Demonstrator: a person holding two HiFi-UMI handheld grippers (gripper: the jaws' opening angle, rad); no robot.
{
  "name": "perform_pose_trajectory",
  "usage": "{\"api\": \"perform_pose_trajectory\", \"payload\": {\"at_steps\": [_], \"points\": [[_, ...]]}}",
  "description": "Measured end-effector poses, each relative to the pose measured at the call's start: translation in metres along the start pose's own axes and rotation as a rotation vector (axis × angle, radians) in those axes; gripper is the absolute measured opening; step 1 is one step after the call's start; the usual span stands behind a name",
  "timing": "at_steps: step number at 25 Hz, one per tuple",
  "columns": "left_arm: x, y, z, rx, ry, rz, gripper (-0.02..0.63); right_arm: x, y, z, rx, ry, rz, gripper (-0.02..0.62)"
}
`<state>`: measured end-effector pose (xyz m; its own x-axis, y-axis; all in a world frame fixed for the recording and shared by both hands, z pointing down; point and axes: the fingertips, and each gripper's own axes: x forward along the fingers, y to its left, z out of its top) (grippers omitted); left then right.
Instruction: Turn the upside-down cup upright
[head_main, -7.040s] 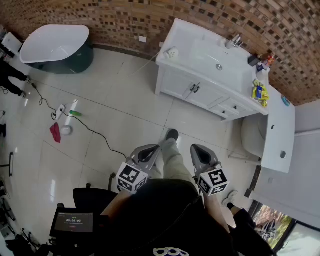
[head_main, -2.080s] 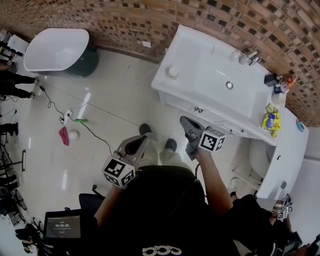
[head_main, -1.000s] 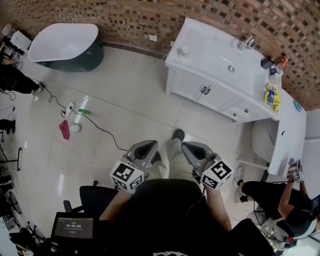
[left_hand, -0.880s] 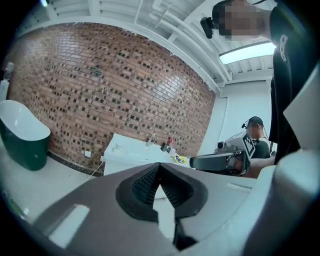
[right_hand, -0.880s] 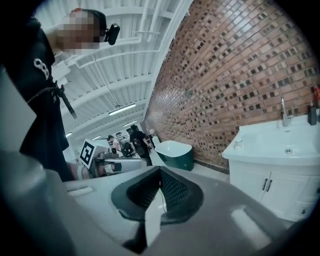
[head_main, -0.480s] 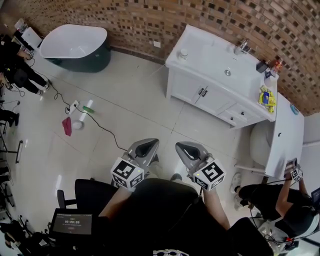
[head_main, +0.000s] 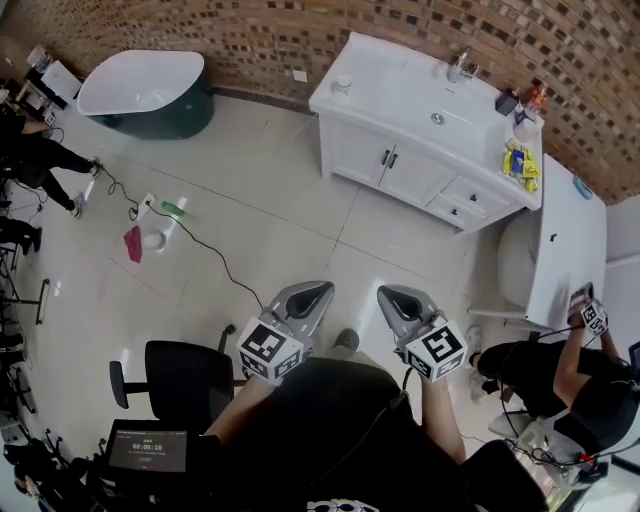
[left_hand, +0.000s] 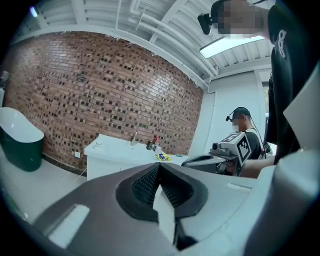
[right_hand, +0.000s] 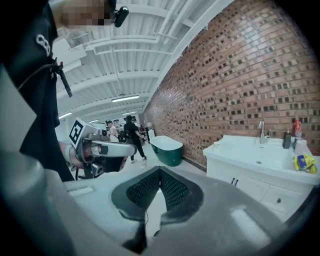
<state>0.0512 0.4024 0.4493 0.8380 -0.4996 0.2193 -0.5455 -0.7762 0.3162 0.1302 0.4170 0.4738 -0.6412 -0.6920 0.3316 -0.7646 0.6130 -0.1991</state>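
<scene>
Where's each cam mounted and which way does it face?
Head view: on the head, steeply down at floor, sink cabinet, bathtub; shows left gripper, right gripper, dark top.
Left gripper view: on that gripper, along its shut fingers toward the brick wall; dark top at right.
Right gripper view: same, toward the bathtub; dark top at left.
Shared: both gripper views show the sink cabinet and the other gripper.

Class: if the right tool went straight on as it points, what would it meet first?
Probably the floor, short of the vanity; the right tool tilts slightly down, depth unclear.
</scene>
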Motion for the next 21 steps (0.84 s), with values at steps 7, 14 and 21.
{"api": "perform_pose_trajectory", "payload": {"at_steps": [7, 14, 21], "points": [[-0.011, -0.032, -0.011, -0.002, -0.010, 0.009, 0.012, -0.017, 0.028, 0.000, -0.050, -0.011, 0.052, -0.008], [-0.024, -0.044, -0.022, -0.004, -0.007, 0.023, 0.012, -0.021, 0.047, -0.012, -0.056, 0.004, 0.076, -0.008], [-0.030, -0.045, -0.027, -0.024, -0.005, 0.038, 0.012, -0.021, 0.049, -0.014, -0.073, 0.019, 0.085, -0.008]]}}
